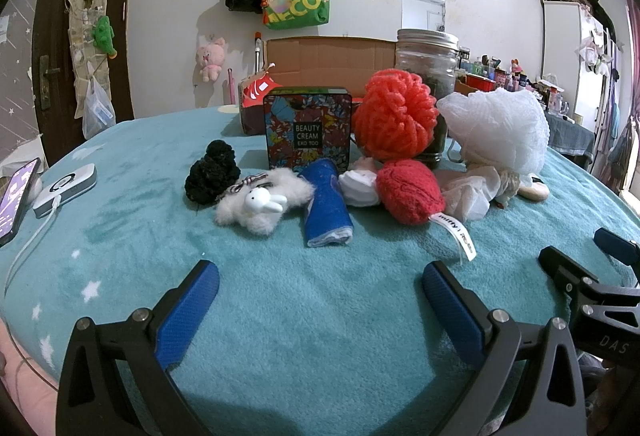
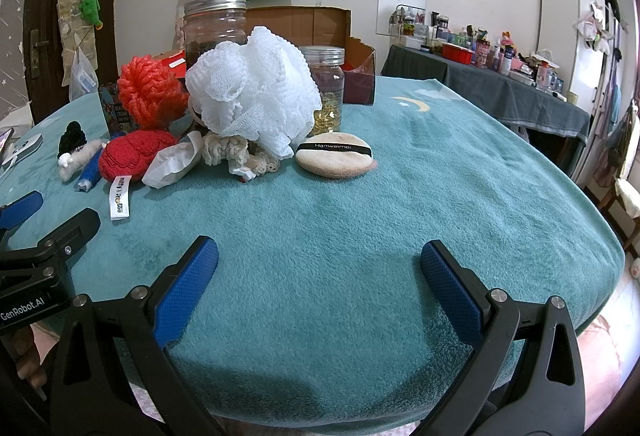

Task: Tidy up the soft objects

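A bedroom; I'm working over a teal fleece blanket (image 1: 320, 296). Left to right lie a black knitted scrunchie (image 1: 212, 171), fluffy white rabbit charm (image 1: 262, 201), rolled blue cloth (image 1: 328, 203), red plush pouch (image 1: 408, 191) and white mesh bath pouf (image 2: 252, 91). All probably light and squashy; I'd pinch mid-body. My left gripper (image 1: 320, 300) and right gripper (image 2: 320, 284) both gape, empty.

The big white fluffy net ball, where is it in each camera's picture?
Left wrist view: the white net ball sits at right of centre, right of the orange yarn ball.
Right wrist view: the white net ball sits left of centre, in front of two jars.
Shared landmark: the orange yarn ball is on its left side in both views.
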### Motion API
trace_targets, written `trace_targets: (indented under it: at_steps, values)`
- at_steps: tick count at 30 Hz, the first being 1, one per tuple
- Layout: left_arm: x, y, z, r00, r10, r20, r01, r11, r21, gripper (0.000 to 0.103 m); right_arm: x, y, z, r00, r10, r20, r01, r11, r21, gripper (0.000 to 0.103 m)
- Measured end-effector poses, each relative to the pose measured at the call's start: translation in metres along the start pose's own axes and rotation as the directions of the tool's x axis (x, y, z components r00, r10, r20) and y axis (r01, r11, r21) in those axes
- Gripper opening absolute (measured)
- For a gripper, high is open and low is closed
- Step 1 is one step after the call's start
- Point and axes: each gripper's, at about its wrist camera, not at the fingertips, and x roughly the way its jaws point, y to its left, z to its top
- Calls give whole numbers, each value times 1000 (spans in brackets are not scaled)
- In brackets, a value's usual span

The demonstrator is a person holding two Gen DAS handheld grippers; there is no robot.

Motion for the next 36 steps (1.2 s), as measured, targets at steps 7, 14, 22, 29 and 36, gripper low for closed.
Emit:
trace_targets:
  at_steps: [7, 14, 22, 29, 36]
  values:
    - [-1, 0, 3, 1000, -19, -18, 19, 1000, 9, 103, 0, 0, 1, 1000, 6, -4, -6, 1000, -7, 103]
    - [-8, 3, 33, 996, -82, 22, 82, 997, 12, 103, -12, 2, 24, 997, 48, 56, -45, 998, -45, 103]
    - [-3, 2, 79, 982, -182, 47, 181, 983, 42, 103, -8, -13, 69, 987, 130, 99, -125, 991, -50, 103]
    - [21, -9, 111, 977, -213, 15, 212, 975, 64, 103, 15, -21, 103, 965, 256, 64, -251, 966, -68, 103]
    - [48, -17, 117, 973, -223, -54, 225, 973, 50, 87, 48, -18, 117, 920, 388, -53, -391, 916, -92, 103]
